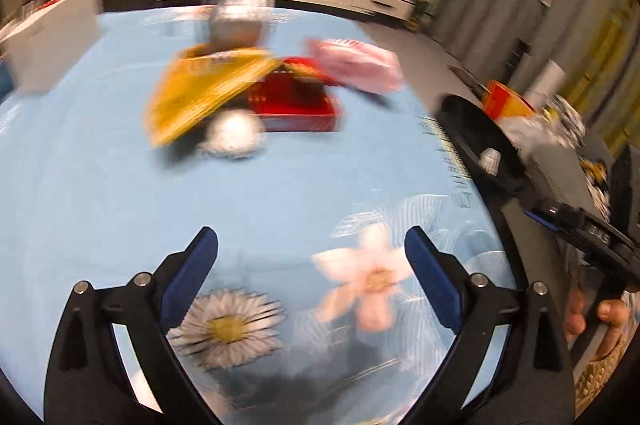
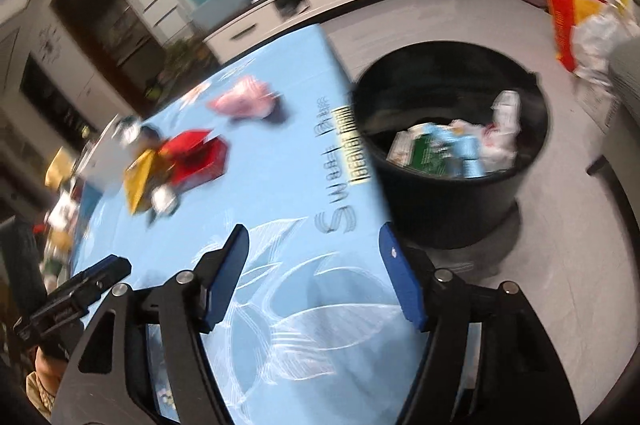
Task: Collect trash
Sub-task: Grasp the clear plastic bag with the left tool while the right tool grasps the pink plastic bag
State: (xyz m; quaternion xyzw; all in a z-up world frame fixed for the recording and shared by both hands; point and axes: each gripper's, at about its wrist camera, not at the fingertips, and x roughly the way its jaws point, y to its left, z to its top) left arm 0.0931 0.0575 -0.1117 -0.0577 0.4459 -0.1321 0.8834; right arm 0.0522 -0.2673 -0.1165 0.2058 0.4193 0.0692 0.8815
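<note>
Rubbish lay in one cluster on the blue flowered tablecloth (image 1: 100, 185), well ahead of both tools. Working from the left of that cluster in the left wrist view: a yellow wrapper (image 1: 200, 89), flat and tilted, its long axis running from near-left to far-right; a white crumpled wad (image 1: 234, 135) just beside its near edge; a red box (image 1: 298, 105), partly overlapped by the wrapper; and a pink packet (image 1: 356, 65) at the right end, touching or overlapping the box's far corner. Motion blur prevented finer reading of these items.

The left gripper (image 1: 312, 273) was spread wide with nothing between its blue pads, hovering over the cloth's near part. The cluster lay straight ahead and slightly left of its centreline, so this tool was judged the nearer and better aligned.

The right gripper (image 2: 312, 273) was likewise fully parted and empty, positioned over the cloth's right edge. From it the same rubbish lay forward and well to the left: wrapper (image 2: 138, 181), box (image 2: 196, 161), packet (image 2: 244, 101). The black bin (image 2: 452, 209) stood on the floor just beside the table's right edge, ahead-right of this tool, already holding several discarded items.

Judgement: the white wad, being nearest, appeared the likeliest first pick for the left tool.
</note>
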